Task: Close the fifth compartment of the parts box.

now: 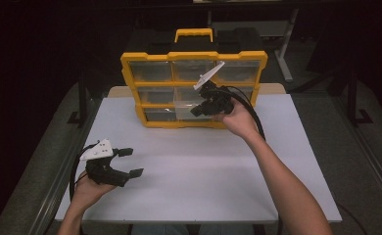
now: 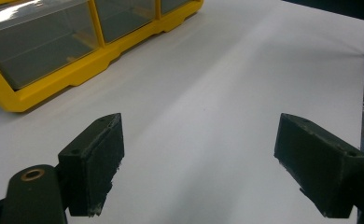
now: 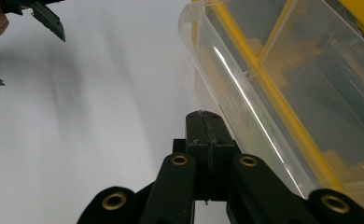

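Note:
A yellow organizer (image 1: 194,56) with clear drawers stands upright at the back of the white table (image 1: 194,176). One clear drawer (image 1: 186,108) in its middle row sticks out toward me. My right gripper (image 1: 196,111) is at that drawer's front, a hand holding it. In the right gripper view its jaws are pressed together (image 3: 203,122) with nothing between them, just left of the drawer's clear front wall (image 3: 238,100). My left gripper (image 1: 131,162) hovers over the table's front left, wide open and empty; its fingertips (image 2: 96,163) frame bare table.
The organizer's lower drawers (image 2: 35,46) and yellow frame (image 2: 49,86) lie ahead-left of the left gripper. Black cables trail from both grippers. Beyond the table stand dark floor and table legs (image 1: 284,54). The left gripper (image 3: 47,18) appears far off in the right gripper view.

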`<action>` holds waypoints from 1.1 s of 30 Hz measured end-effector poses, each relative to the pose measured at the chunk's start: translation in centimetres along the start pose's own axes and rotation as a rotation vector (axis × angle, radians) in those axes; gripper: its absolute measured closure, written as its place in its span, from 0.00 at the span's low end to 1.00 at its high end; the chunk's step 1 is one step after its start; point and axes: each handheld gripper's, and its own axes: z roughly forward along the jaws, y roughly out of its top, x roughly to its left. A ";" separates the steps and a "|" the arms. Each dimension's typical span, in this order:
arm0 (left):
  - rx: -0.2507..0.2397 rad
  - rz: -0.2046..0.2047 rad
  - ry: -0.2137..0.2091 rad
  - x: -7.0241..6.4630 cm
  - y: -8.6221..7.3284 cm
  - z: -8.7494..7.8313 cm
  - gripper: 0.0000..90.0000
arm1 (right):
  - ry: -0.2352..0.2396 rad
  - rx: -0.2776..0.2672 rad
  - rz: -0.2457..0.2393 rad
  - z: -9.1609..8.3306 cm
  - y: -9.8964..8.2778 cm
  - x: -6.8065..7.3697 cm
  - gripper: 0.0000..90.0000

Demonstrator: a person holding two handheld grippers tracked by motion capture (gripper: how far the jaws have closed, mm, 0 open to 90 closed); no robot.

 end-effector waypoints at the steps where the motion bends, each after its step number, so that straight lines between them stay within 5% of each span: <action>1: -0.002 0.000 0.000 0.0 0.0 0.0 0.18 | -0.006 0.000 -0.006 0.0 0.0 -0.1 0.99; 33: -0.003 -0.003 0.000 0.0 0.0 0.0 0.18 | -0.037 0.021 0.018 0.8 0.6 -1.5 0.99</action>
